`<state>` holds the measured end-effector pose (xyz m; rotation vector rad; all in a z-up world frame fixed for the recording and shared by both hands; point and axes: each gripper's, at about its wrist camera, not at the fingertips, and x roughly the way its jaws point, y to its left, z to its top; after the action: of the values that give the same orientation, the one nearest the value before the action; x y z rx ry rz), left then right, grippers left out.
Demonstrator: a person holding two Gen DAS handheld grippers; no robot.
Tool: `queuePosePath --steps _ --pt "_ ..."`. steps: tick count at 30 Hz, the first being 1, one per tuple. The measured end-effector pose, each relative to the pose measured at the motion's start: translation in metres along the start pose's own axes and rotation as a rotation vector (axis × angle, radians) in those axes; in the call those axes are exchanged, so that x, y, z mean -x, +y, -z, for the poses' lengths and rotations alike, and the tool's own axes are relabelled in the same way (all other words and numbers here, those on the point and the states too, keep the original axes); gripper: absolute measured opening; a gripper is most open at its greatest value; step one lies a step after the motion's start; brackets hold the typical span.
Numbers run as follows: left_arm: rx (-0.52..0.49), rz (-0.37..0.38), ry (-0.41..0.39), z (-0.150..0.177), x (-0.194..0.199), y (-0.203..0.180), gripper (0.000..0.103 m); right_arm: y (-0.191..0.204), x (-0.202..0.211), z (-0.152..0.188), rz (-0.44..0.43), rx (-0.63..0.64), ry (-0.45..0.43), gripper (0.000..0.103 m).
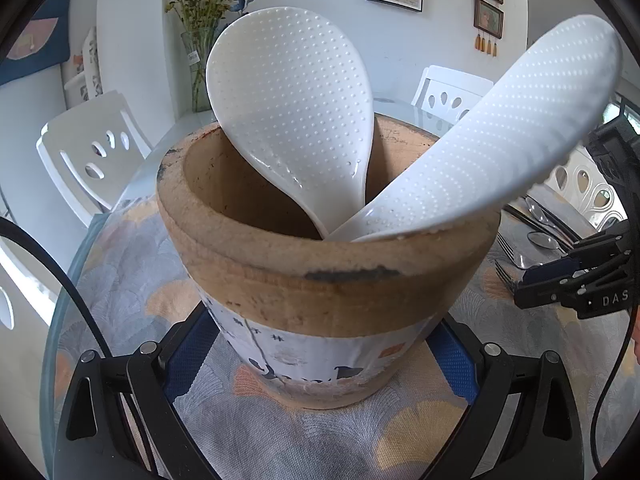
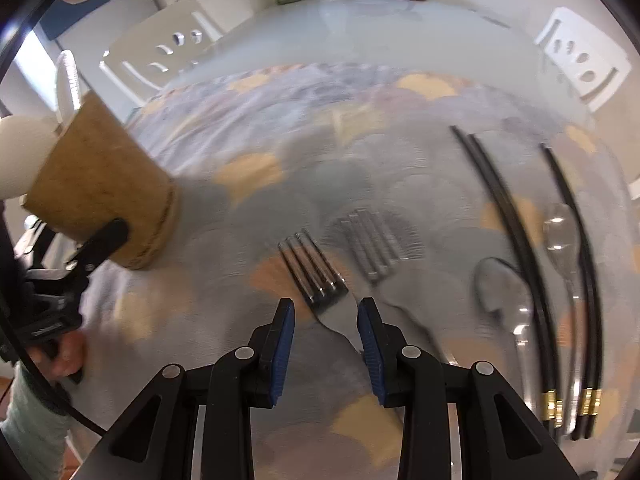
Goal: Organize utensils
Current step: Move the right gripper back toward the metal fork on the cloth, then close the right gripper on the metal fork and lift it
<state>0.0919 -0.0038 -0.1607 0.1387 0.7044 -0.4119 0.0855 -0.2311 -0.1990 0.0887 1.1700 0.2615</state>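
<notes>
1. Fork (image 2: 316, 276) of polished steel, flat on the patterned cloth (image 2: 240, 216), tines pointing away from the camera, with a second fork (image 2: 372, 244) just beside it on the right.
2. Right gripper (image 2: 326, 314) over the neck of the fork, pointing steeply down. Blue pads apart, one on each side of the neck, with a clear gap on the left side, so nothing is clamped yet. Cannot tell whether the right pad touches the metal.
3. Left gripper (image 1: 320, 344) closed around the lower part of the holder pot (image 1: 280, 264), one pad on each flank, holding it upright on the cloth.
4. Inside the pot: two white rice paddles (image 1: 292, 108), handles down, blades leaning on the rim.
5. Farther right on the cloth, well apart from the pot: two spoons (image 2: 504, 292) and black chopsticks (image 2: 508, 216) with gold bands.
6. Handling of the fork, as a judgement: stiff, thin and light, with a smooth surface, so probably slippery between the pads. Lies flush on soft cloth, so little room under it.
7. Best place to take hold, probably: the narrow neck or the start of the handle, pads across the two thin edges, closing firmly. On the tines, likely to twist.
8. Possible trouble: pinching a fold of cloth together with the metal, or a swing of the fork around the pads once lifted.
</notes>
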Motion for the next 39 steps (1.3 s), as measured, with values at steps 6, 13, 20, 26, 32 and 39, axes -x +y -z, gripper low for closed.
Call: queuePosePath --steps 6,13,20,26,32,39 --pt "-0.001 -0.004 -0.003 -0.001 0.0 0.0 0.098 0.006 -0.001 -0.002 0.025 0.043 0.024 0.034" --pt "-0.001 -0.003 -0.003 0.0 0.0 0.0 0.098 0.023 -0.014 -0.012 0.079 0.15 0.021 0.047" --pt "-0.002 -0.004 -0.003 0.0 0.0 0.0 0.098 0.022 -0.016 -0.016 0.065 0.176 0.005 0.051" --pt "-0.002 -0.004 -0.003 0.0 0.0 0.0 0.098 0.03 -0.016 -0.014 0.103 0.23 -0.014 0.033" --pt "-0.002 -0.003 -0.003 0.0 0.0 0.001 0.098 0.025 -0.013 -0.014 0.116 0.203 -0.049 0.023" --pt "-0.002 -0.003 -0.003 0.0 0.0 0.0 0.098 0.021 -0.001 -0.011 0.077 0.17 -0.072 0.021"
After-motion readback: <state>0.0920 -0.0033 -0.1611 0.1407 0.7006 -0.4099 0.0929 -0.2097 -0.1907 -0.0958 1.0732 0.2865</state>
